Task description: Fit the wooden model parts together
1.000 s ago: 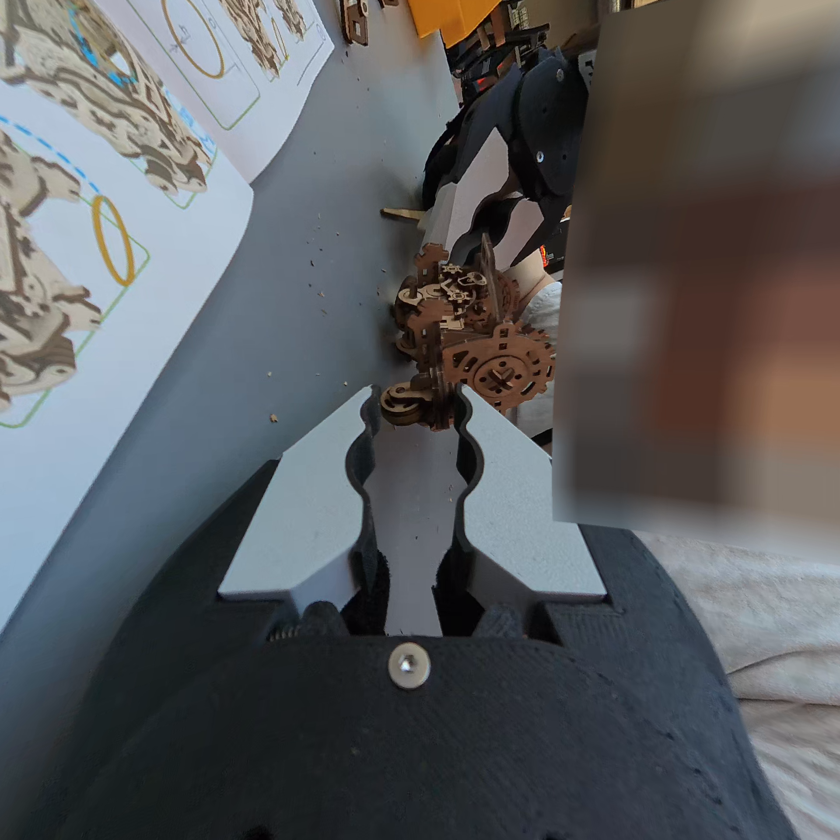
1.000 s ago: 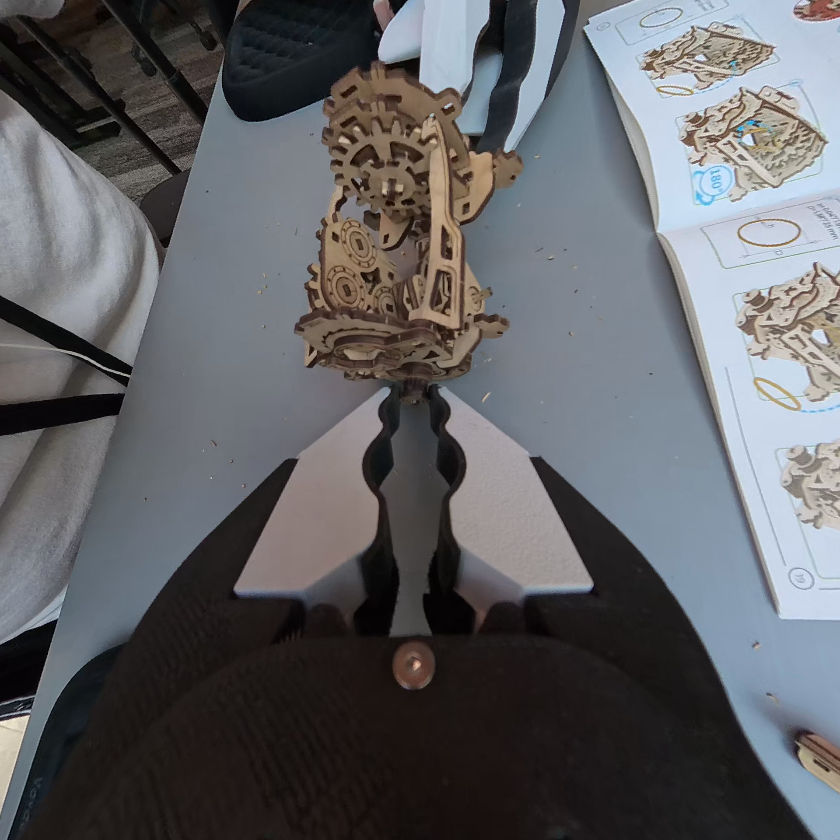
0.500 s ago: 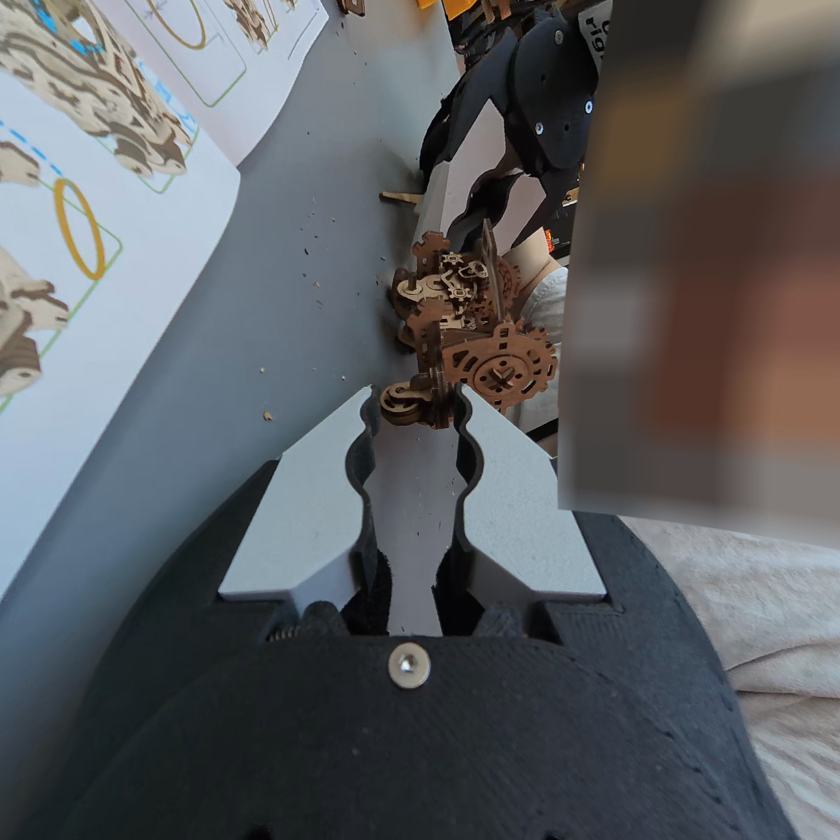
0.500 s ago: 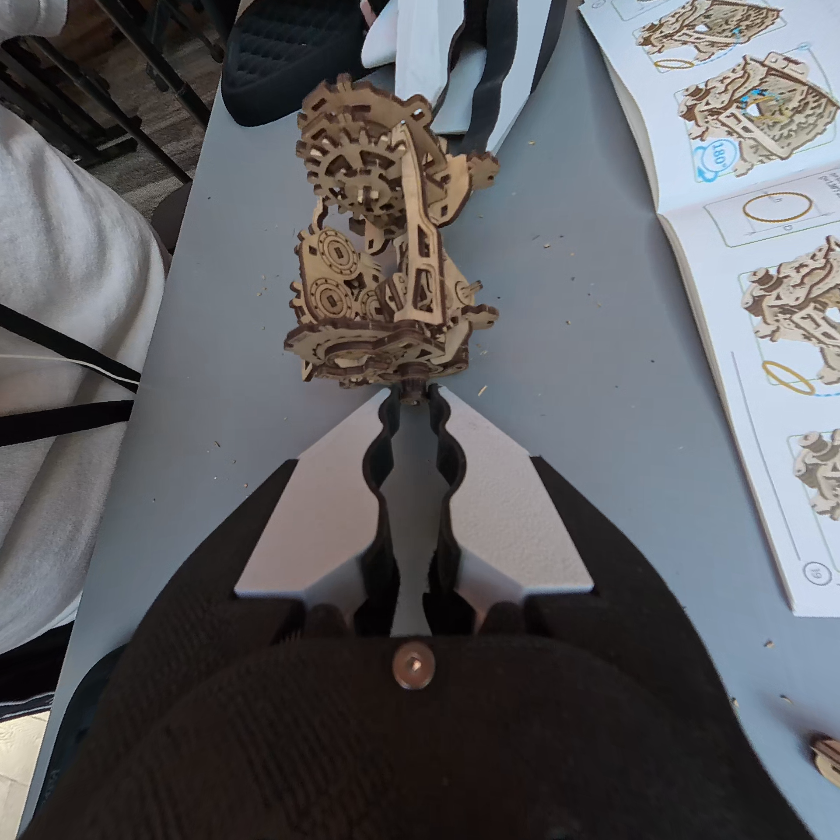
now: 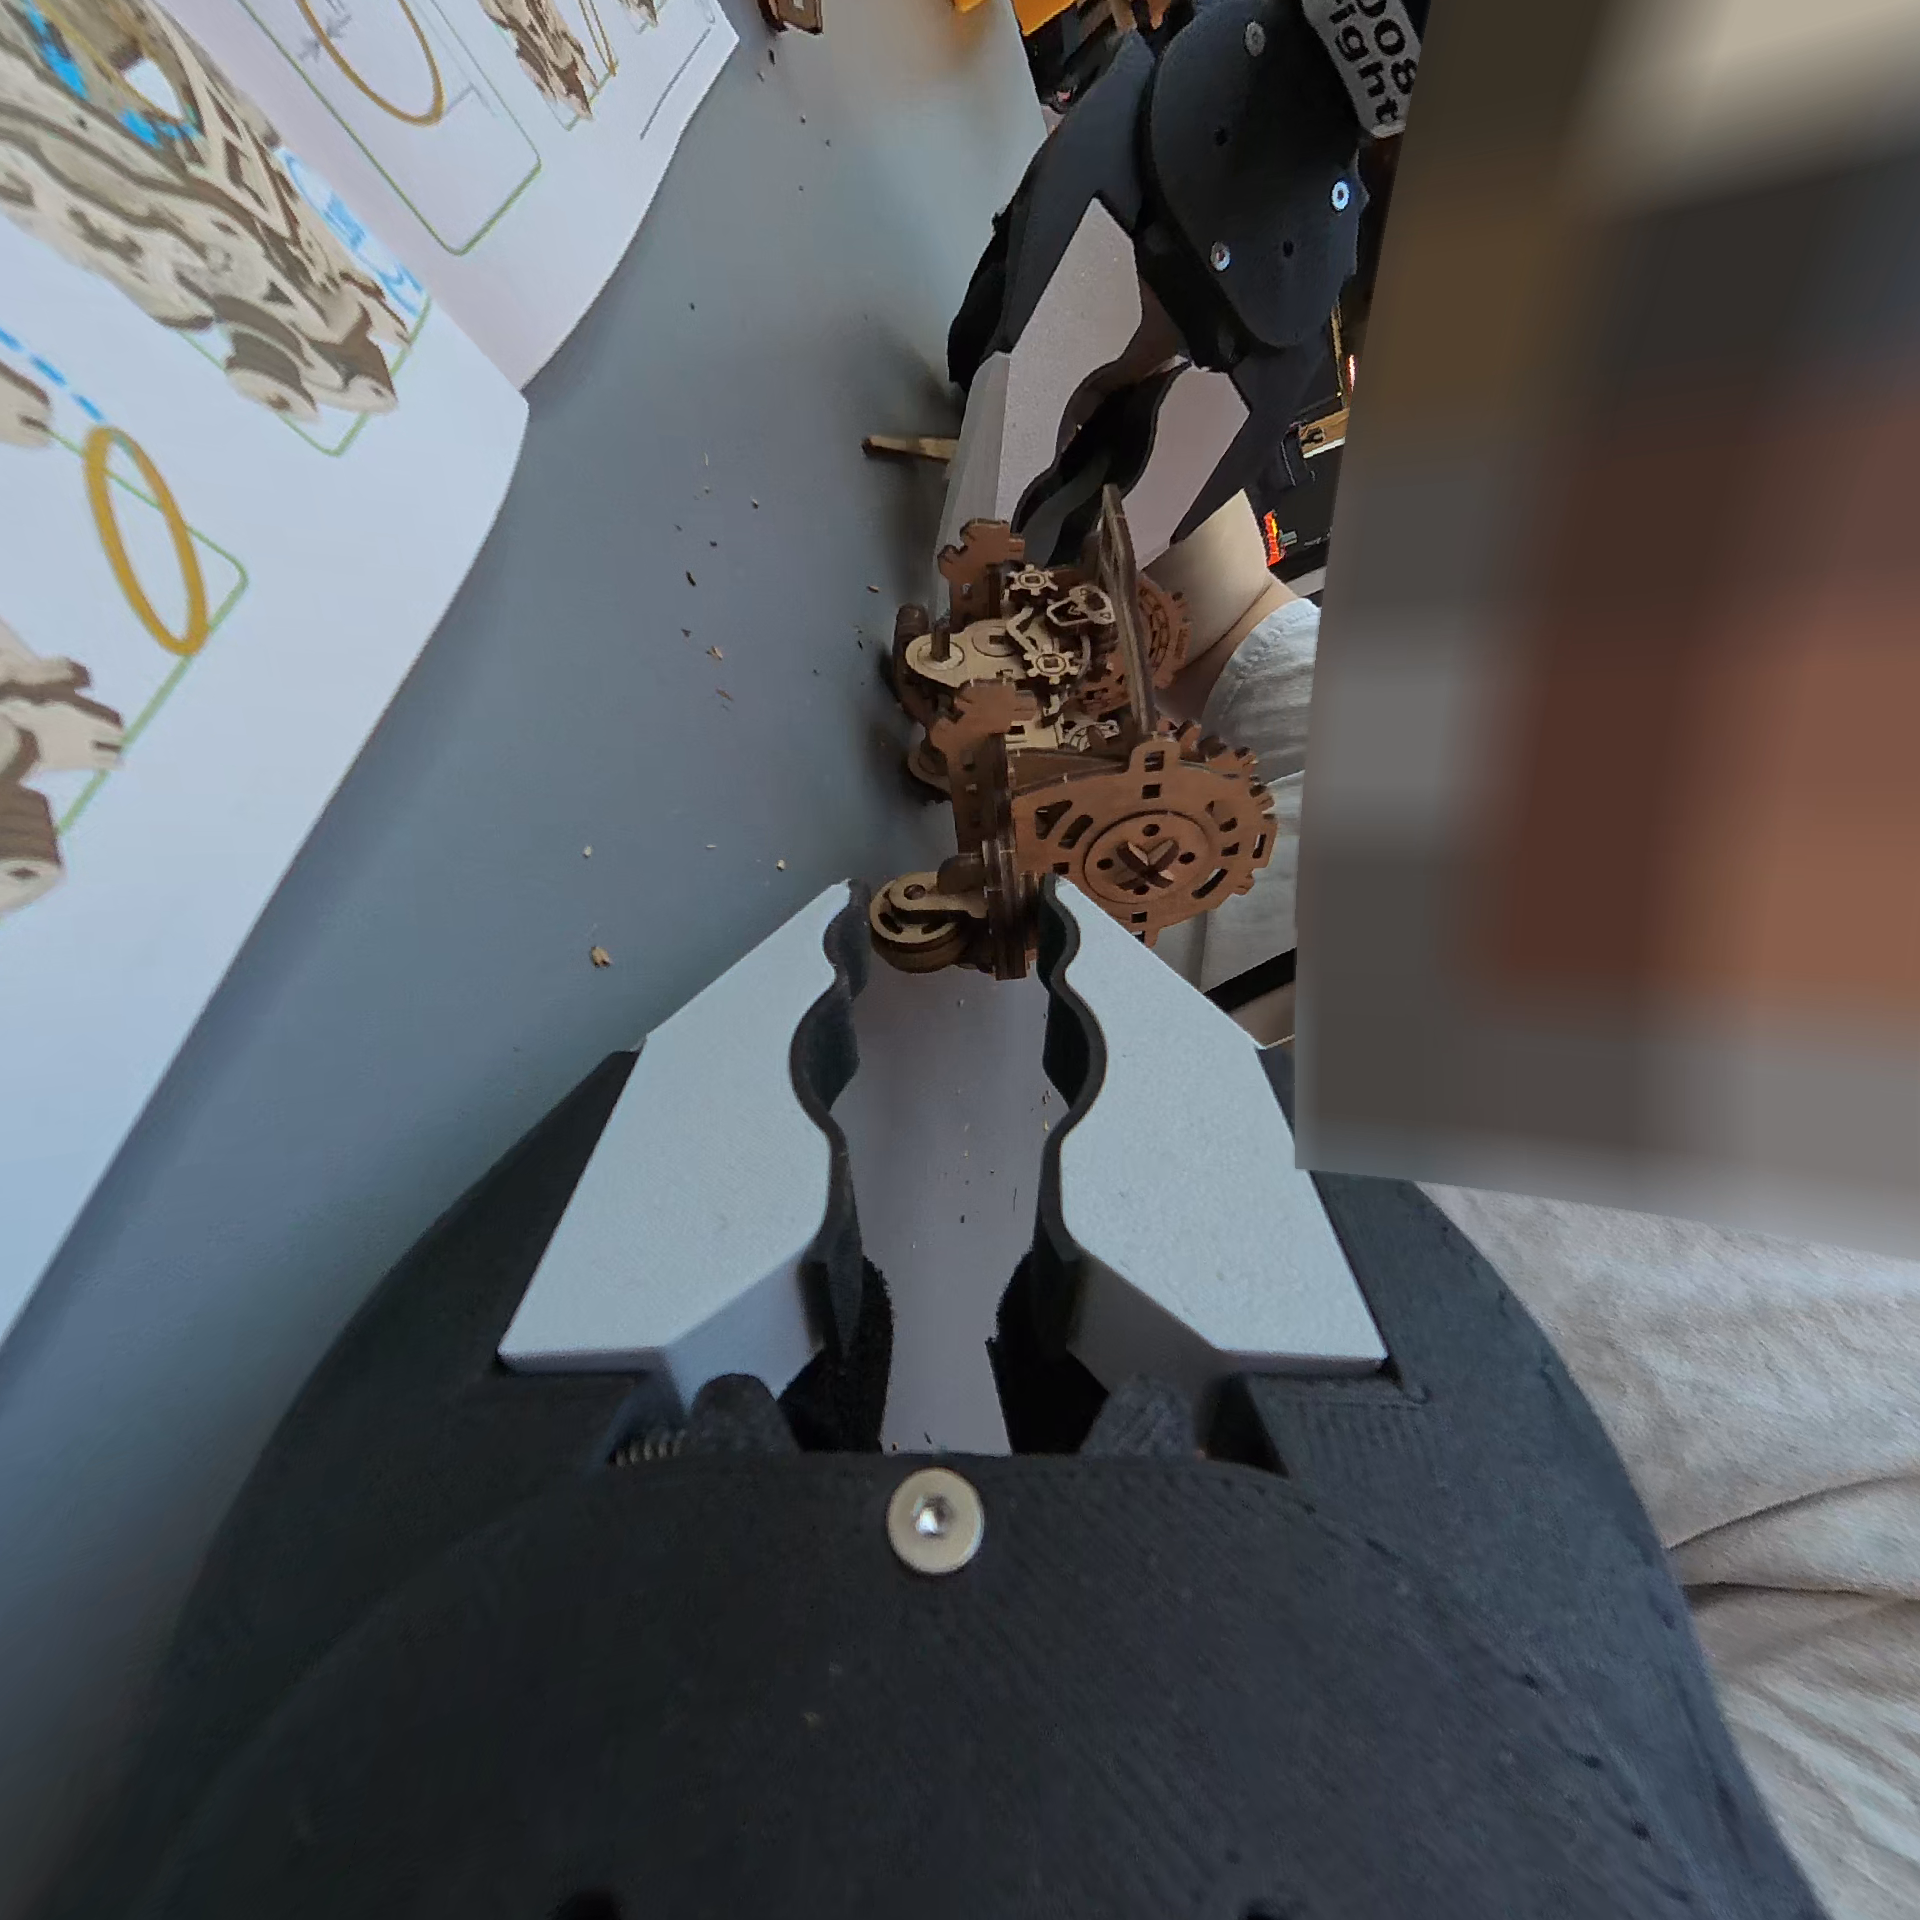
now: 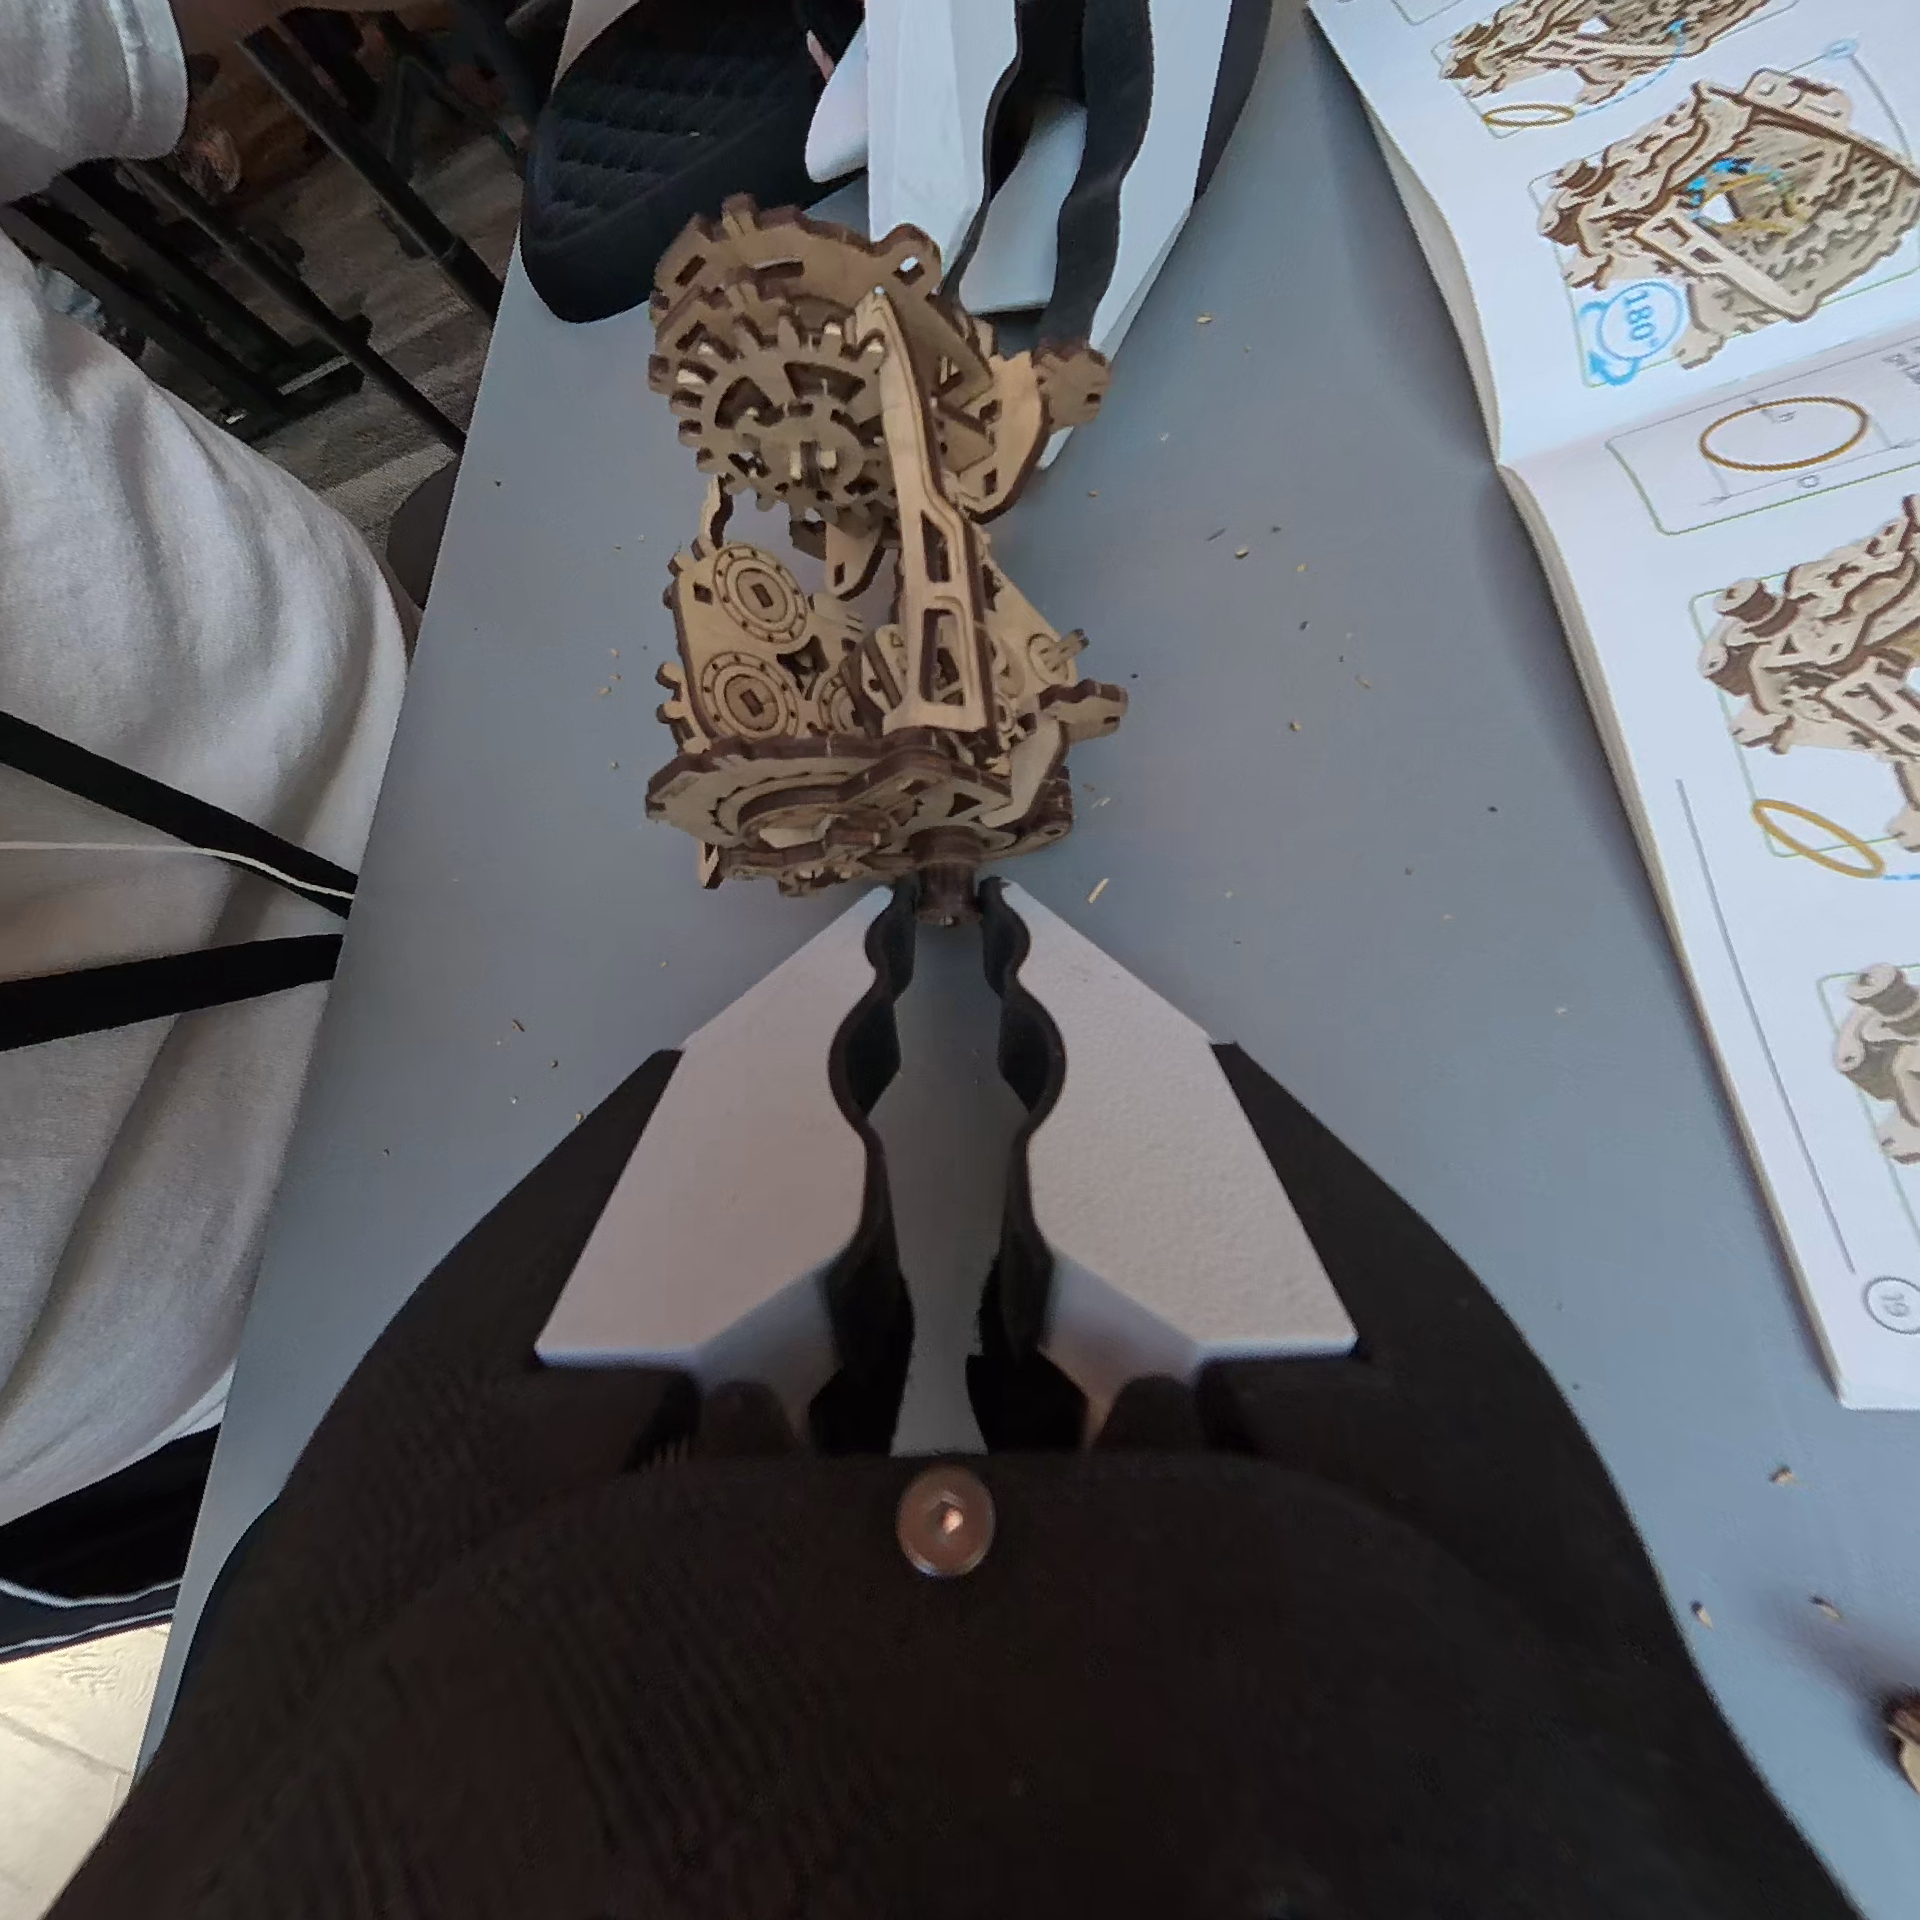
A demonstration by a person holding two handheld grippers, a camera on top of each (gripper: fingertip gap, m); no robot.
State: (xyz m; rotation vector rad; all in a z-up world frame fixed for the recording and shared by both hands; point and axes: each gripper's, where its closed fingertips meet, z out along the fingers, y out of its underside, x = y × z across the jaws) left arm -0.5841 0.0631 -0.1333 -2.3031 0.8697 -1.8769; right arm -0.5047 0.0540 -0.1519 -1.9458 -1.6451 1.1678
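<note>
One wooden gear model [image 6: 862,582] is held above the grey table [image 6: 1299,727] between both grippers. My right gripper [image 6: 943,909] is shut on a small round knob at the edge of the model's base plate, with the gears rising away from me. My left gripper [image 5: 951,925] is shut on the model [image 5: 1039,748] from the opposite end, pinching a plate edge beside a small wheel next to a large gear. Each gripper shows beyond the model in the other's view, the right [image 5: 1226,208] and the left [image 6: 987,156].
An open instruction booklet [image 6: 1714,520] lies on the table to the right, and shows in the left wrist view [image 5: 208,364]. A person's white sleeve [image 6: 156,727] is at the table's left edge. A thin wooden stick [image 5: 909,447] and a small wooden piece [image 6: 1907,1756] lie on the table, with wood crumbs. Across from one pair of fingers to the other is roughly 9 cm. My right gripper is the nearer one to the small wooden piece [image 6: 1907,1756]: about 15 cm, against 25 cm.
Both grippers keep their hold. The model has tilted a little, its top gear swinging left in the right wrist view. The booklet has shifted in both views as the grippers moved.
</note>
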